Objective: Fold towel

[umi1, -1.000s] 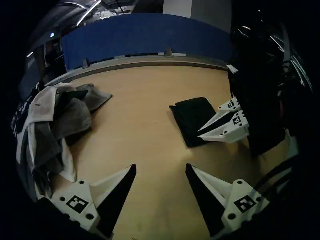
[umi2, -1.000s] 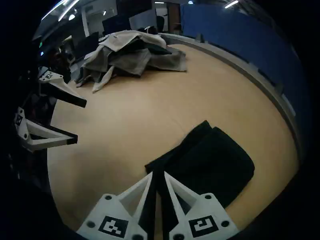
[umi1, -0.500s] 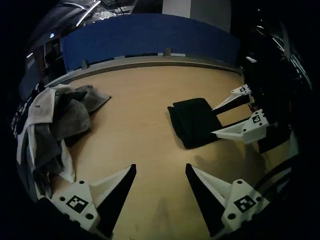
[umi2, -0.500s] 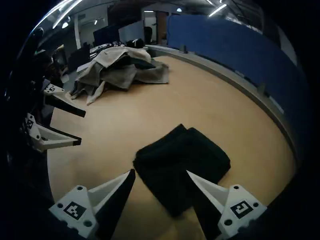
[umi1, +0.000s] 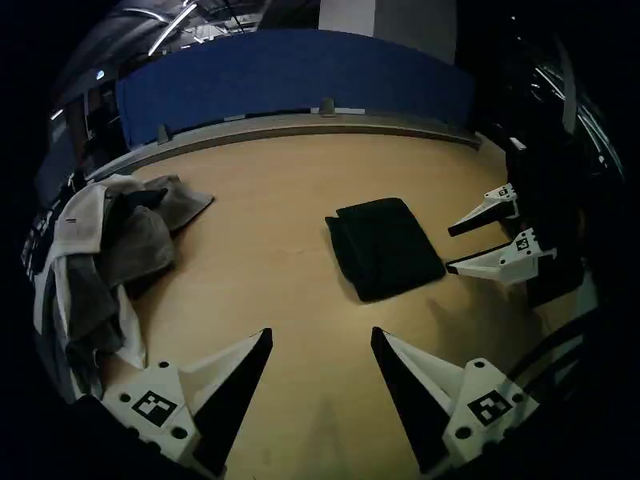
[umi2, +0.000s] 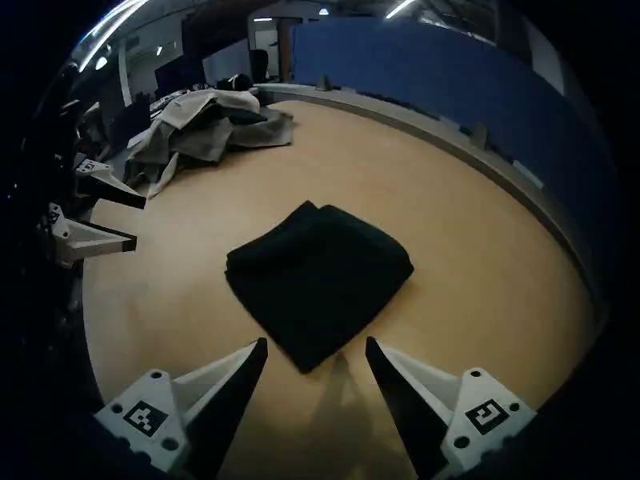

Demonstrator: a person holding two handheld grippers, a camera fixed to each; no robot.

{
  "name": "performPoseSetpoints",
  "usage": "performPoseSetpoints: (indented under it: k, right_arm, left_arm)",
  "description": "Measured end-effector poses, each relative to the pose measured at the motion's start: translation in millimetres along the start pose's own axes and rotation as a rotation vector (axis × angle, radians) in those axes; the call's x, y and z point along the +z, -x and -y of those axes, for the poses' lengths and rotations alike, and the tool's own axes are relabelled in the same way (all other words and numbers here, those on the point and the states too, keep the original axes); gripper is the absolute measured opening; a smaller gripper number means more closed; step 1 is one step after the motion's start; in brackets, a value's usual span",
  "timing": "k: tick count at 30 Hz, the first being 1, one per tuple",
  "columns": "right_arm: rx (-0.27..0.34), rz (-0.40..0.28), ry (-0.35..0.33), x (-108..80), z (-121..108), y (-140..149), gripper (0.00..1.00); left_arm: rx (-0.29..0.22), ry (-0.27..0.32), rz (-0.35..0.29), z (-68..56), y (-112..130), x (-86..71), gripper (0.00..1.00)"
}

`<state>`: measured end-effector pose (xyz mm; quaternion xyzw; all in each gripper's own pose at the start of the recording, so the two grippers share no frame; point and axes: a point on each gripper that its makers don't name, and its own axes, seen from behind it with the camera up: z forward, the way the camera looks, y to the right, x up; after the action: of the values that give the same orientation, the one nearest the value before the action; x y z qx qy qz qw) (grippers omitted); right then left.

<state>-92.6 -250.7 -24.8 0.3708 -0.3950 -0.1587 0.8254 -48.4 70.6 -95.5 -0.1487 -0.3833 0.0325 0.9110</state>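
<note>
1. The right tool (umi2: 314, 342) stands open, its two white fingers spread wide with nothing between the pads; the left tool (umi1: 321, 331) is open just as wide and holds nothing
2. In the right gripper view the black towel (umi2: 320, 280) lies folded flat on the table (umi2: 472, 264) at 12 o'clock of the right tool; its near corner shows in the gap between the fingertips, and neither finger presses on it
3. In the left gripper view the towel (umi1: 384, 246) lies at 1 o'clock of the left tool, well apart from its tips; the right tool (umi1: 450, 250) sits at 3 o'clock of the towel, its tips pointing at the cloth's right edge, near it but apart
4. In the right gripper view the left tool (umi2: 138, 220) shows at 9 o'clock, at the table's edge
5. Count: two tools, two fingers each; one folded towel; one heap of cloths (umi1: 112, 248), grey and white, at 10 o'clock of the left tool, the number of pieces in it not clear; one table; one blue partition (umi1: 296, 76) along the far edge at 12 o'clock
</note>
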Motion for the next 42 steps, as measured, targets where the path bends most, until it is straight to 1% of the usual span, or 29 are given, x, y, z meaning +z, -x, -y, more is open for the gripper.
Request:
performPoseSetpoints:
  k: [5, 9, 15, 21, 28, 33, 36, 37, 42]
  right_arm:
    - [-0.008, 0.005, 0.009, 0.7, -0.3, 3.6, 0.95]
    - [-0.015, 0.021, 0.013, 5.8, 1.0, 11.1, 0.94]
    - [-0.009, 0.033, 0.017, 14.0, 4.8, 20.3, 0.8]
    - [0.005, 0.051, 0.022, 21.0, 5.7, 29.4, 0.66]
    - [0.02, 0.066, 0.022, 27.7, 6.7, 35.9, 0.39]
    - [0.027, 0.065, 0.025, 28.4, 6.1, 34.8, 0.28]
    - [0.03, 0.066, 0.027, 28.0, 5.1, 34.4, 0.12]
    - [0.031, 0.066, 0.028, 28.0, 4.8, 34.7, 0.08]
    - [0.041, 0.065, 0.022, 27.2, 6.0, 34.2, 0.05]
  left_arm:
    - [0.003, 0.001, -0.003, -2.8, -1.9, -0.4, 0.91]
    - [0.002, 0.001, -0.005, -3.7, -2.6, -1.6, 0.91]
    - [-0.003, -0.001, -0.006, -3.9, -0.2, -3.5, 0.91]
    - [-0.005, -0.003, -0.007, -1.5, 1.2, -4.8, 0.91]
    - [-0.007, -0.004, -0.009, 0.3, 0.8, -5.8, 0.91]
    - [-0.006, -0.005, -0.009, 0.7, 0.6, -5.9, 0.91]
    - [-0.005, -0.005, -0.009, 0.7, 0.3, -5.9, 0.91]
    - [-0.004, -0.005, -0.009, 0.5, 0.2, -6.0, 0.91]
    - [-0.003, -0.004, -0.01, -0.8, 0.1, -6.6, 0.91]
